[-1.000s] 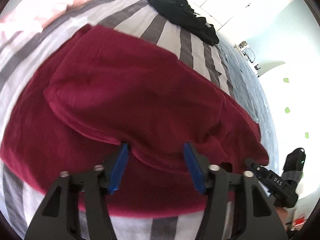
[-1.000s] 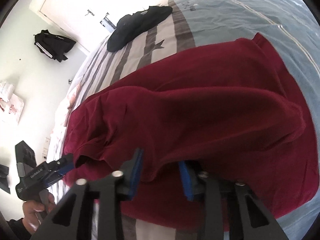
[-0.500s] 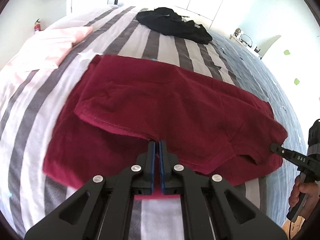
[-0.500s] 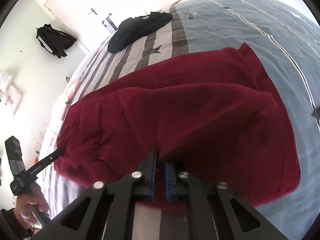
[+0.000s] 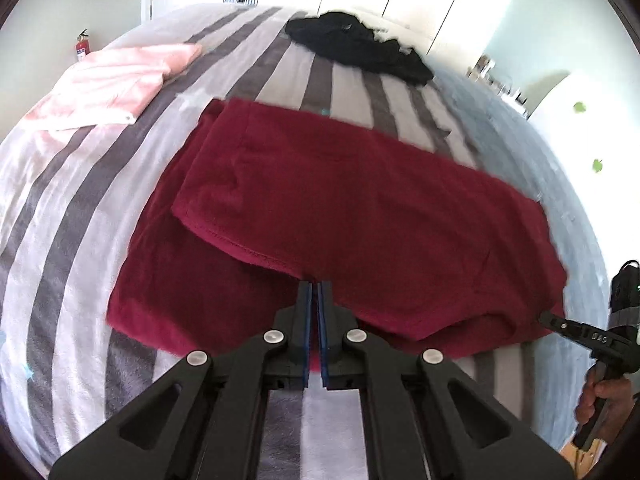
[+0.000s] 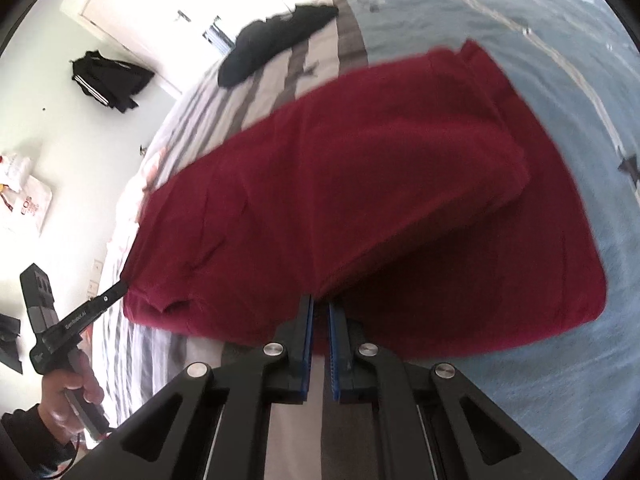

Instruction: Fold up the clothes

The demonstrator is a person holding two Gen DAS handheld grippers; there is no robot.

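A dark red garment (image 5: 360, 216) lies spread on the striped bed, its top layer lifted toward me. My left gripper (image 5: 314, 286) is shut on the near hem of that top layer. In the right wrist view the same red garment (image 6: 360, 184) fills the middle. My right gripper (image 6: 319, 302) is shut on the near edge of its top layer. The right gripper also shows in the left wrist view (image 5: 548, 318) at the garment's right corner. The left gripper shows in the right wrist view (image 6: 120, 289) at the garment's left corner.
A folded pink garment (image 5: 116, 80) lies at the bed's far left. A black garment (image 5: 356, 48) lies crumpled at the far end of the bed (image 5: 52, 200), also in the right wrist view (image 6: 272, 44). A black jacket (image 6: 108, 84) hangs on the wall.
Both grippers went from open to shut on the garment's near edge. They have since lifted and drawn the top layer back, so the garment looks farther and flatter.
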